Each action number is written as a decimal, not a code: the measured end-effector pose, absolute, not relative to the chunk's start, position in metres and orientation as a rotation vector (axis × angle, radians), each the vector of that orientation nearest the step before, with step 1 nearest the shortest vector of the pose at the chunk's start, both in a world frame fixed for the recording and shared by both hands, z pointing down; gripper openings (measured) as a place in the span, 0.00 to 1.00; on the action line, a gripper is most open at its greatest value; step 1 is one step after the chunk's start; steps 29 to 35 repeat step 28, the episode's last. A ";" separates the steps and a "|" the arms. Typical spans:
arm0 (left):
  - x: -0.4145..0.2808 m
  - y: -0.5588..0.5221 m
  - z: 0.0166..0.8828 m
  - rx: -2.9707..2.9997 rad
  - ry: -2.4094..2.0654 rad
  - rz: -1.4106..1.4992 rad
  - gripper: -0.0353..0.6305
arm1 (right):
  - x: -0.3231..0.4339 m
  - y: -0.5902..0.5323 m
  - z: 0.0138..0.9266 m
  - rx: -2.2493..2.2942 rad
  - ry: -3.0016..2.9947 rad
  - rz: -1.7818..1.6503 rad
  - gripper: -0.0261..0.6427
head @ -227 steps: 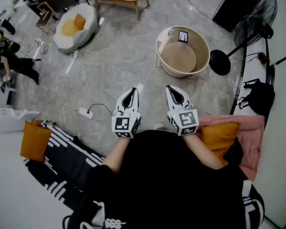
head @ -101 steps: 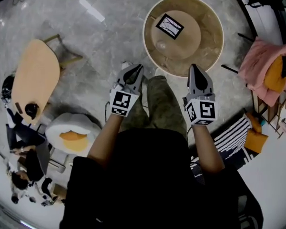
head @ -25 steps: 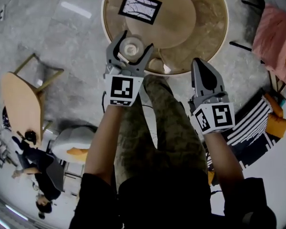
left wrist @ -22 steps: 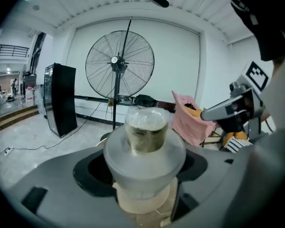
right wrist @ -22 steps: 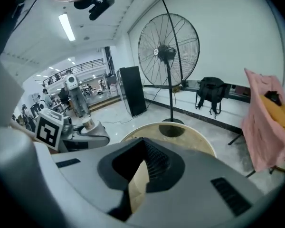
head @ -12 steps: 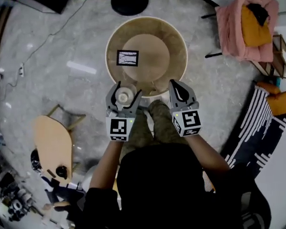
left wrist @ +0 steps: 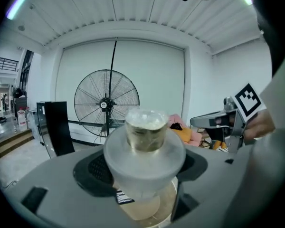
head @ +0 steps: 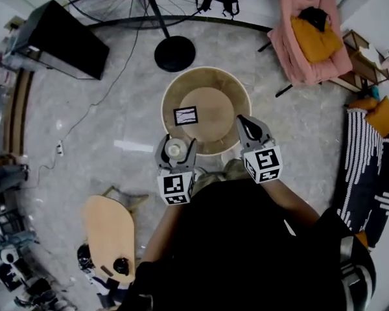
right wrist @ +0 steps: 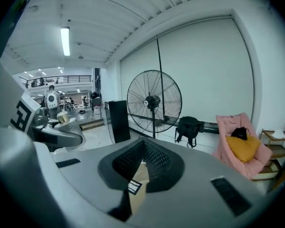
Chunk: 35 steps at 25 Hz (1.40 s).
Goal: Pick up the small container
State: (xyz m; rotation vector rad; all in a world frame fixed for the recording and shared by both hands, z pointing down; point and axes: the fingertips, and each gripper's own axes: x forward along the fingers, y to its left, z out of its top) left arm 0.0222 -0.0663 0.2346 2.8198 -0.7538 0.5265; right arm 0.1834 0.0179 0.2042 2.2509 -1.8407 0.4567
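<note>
The small container (head: 175, 149) is a clear jar with a pale lid, held in my left gripper (head: 177, 144), which is shut on it just off the near rim of the round wooden table (head: 233, 86). The left gripper view has the small container (left wrist: 145, 129) upright between the jaws, above the table top. My right gripper (head: 248, 127) hovers over the table's near right rim, shut with nothing in it. Its closed jaws (right wrist: 143, 146) show in the right gripper view, with the left gripper and the jar (right wrist: 62, 117) at far left. A black-framed card (head: 185, 116) lies on the table.
A pedestal fan (head: 175, 54) stands behind the table, with a black cabinet (head: 58, 41) at the left. A pink chair with an orange cushion (head: 309, 24) is at the back right, a striped rug (head: 369, 173) at the right, and a small wooden table (head: 110, 229) at the near left.
A second ago my left gripper stood open around the jar on the table. Now it is shut on the jar and raised, and both grippers have drawn back to the near rim.
</note>
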 end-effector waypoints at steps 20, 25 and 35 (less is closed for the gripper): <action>0.016 -0.078 0.208 2.866 -0.726 0.453 0.58 | 0.177 0.004 0.160 2.352 -1.794 0.334 0.07; 0.005 -0.085 0.210 2.852 -0.741 0.450 0.58 | 0.167 -0.004 0.157 2.350 -1.808 0.313 0.07; -0.002 -0.091 0.210 2.854 -0.748 0.441 0.58 | 0.161 -0.010 0.156 2.348 -1.815 0.298 0.07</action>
